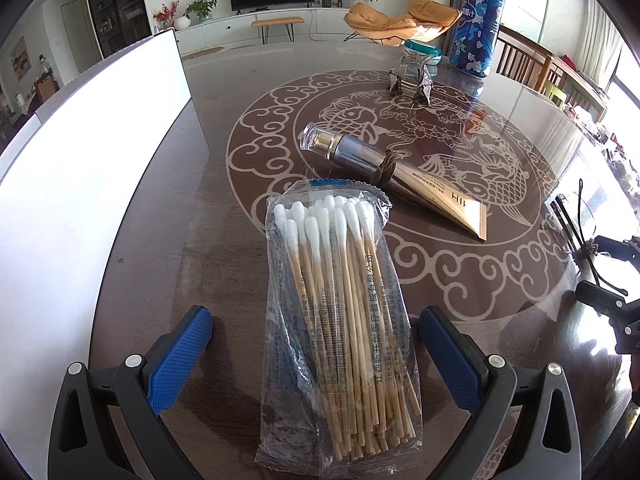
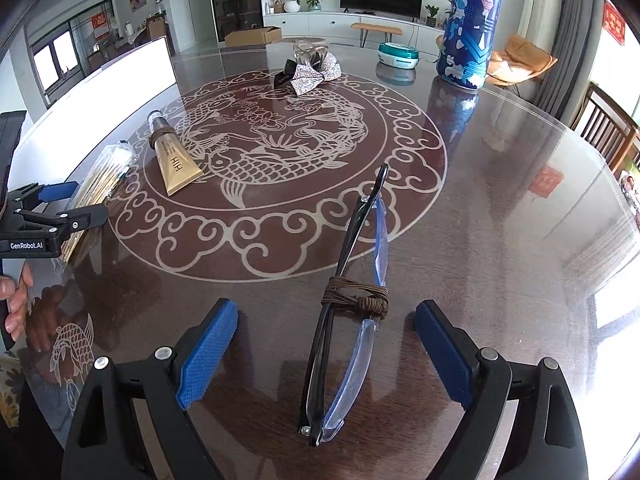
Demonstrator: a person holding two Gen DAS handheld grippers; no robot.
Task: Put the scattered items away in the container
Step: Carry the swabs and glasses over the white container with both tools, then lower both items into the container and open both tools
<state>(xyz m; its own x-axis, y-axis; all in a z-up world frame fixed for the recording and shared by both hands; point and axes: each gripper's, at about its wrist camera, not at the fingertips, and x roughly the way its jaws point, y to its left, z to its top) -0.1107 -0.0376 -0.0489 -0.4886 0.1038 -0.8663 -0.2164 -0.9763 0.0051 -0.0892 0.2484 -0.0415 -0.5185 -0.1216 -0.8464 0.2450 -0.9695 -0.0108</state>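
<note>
— Cotton swabs (image 1: 344, 316) in a clear bag are lying on the tabletop (image 1: 224, 280), right between the blue fingers (image 1: 180, 360) of the left gripper (image 1: 320, 360). Those fingers are spread wide and are not touching the bag.

— What is the right gripper (image 2: 320, 352) doing?

— Its fingers (image 2: 206, 354) are spread wide too. Folded glasses (image 2: 348, 300) tied with brown string are lying between them, not touching either one.

— Where is the other stuff sitting?

— A gold tube (image 1: 400, 176) with string round it is lying just past the swabs. A sparkly bow (image 2: 314, 74) is sitting farther back. A big white box (image 1: 80, 184) is standing at the left. A tall blue can (image 2: 472, 24) is standing far back.
</note>
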